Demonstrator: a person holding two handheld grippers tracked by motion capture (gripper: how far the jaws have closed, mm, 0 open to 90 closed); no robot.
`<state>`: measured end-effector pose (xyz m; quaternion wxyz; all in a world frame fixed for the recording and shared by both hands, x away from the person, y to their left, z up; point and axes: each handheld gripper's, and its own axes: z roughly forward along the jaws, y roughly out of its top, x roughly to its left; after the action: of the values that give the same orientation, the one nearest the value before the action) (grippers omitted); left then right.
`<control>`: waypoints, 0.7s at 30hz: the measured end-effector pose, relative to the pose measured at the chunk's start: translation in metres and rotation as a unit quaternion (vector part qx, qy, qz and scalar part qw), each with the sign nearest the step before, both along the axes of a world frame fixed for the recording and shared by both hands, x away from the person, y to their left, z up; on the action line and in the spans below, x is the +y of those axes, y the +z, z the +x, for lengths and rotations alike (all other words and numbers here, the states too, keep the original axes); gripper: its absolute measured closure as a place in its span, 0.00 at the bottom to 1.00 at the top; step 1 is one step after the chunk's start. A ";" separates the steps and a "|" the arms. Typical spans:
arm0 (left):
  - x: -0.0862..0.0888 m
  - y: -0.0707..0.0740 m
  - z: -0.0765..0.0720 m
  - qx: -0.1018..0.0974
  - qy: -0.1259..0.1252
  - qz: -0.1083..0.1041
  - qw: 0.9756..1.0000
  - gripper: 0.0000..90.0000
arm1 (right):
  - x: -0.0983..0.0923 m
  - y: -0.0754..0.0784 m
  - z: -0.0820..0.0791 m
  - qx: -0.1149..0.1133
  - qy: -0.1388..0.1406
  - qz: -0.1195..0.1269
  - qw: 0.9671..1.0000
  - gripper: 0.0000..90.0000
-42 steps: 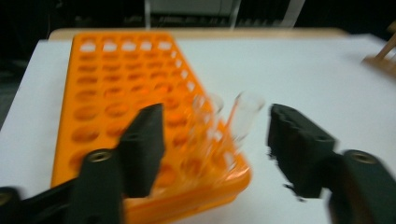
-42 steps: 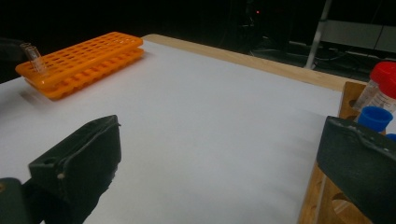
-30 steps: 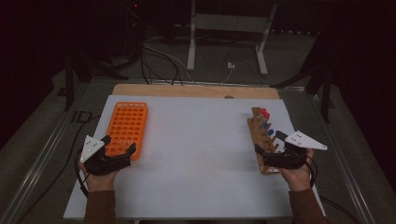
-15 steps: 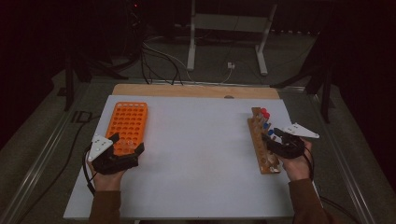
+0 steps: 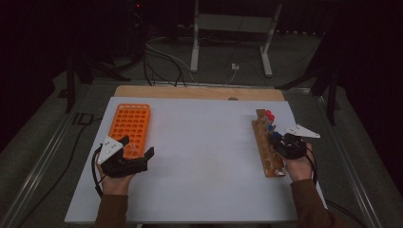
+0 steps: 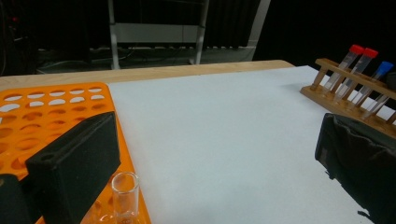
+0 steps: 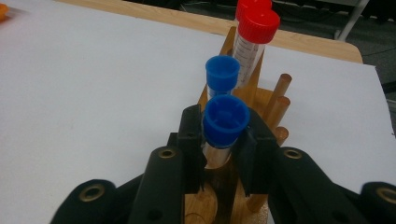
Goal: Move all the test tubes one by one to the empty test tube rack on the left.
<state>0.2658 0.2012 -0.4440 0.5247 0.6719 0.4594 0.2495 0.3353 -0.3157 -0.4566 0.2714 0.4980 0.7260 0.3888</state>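
the orange rack (image 5: pixel 129 129), a glossy plastic grid of round holes, lies near the bench's left edge, with 1 clear uncapped glass tube (image 6: pixel 125 195) standing in a hole at its near edge. the left gripper (image 5: pixel 138 148) hovers over that near end, its 2 matte black block-shaped jaws wide apart and holding nothing. the white sheet covering the bench (image 5: pixel 204 156) is smooth and bare through the middle. near the right edge stands the wooden rack (image 5: pixel 267 151), a narrow varnished strip with dowel posts, carrying 2 red-capped tubes (image 7: pixel 252 37) at its far end and a blue-capped one nearer. the right gripper (image 7: pixel 223 142) has just been closing and now sits clamped on the nearest blue-capped tube (image 7: pixel 225 122), pads pressing the clear wall just under the ribbed cap, the tube seated upright in its hole. the step in hand looks like the pick-up. next it probably calls for a straight lift clear of the posts, then a carry across to an orange hole.
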 end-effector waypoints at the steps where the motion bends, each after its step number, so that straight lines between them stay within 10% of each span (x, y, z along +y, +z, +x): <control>1: -0.001 0.000 0.000 0.000 0.000 0.001 1.000 0.01 | 0.000 0.000 0.000 0.000 0.000 0.001 1.000 0.84; 21: -0.015 -0.003 0.004 0.002 -0.017 0.011 1.000 0.01 | -0.001 0.054 -0.013 -0.052 0.015 0.015 0.998 0.85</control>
<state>0.2694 0.1864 -0.4471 0.5202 0.6863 0.4460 0.2439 0.3227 -0.3170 -0.4022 0.2953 0.4700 0.7123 0.4296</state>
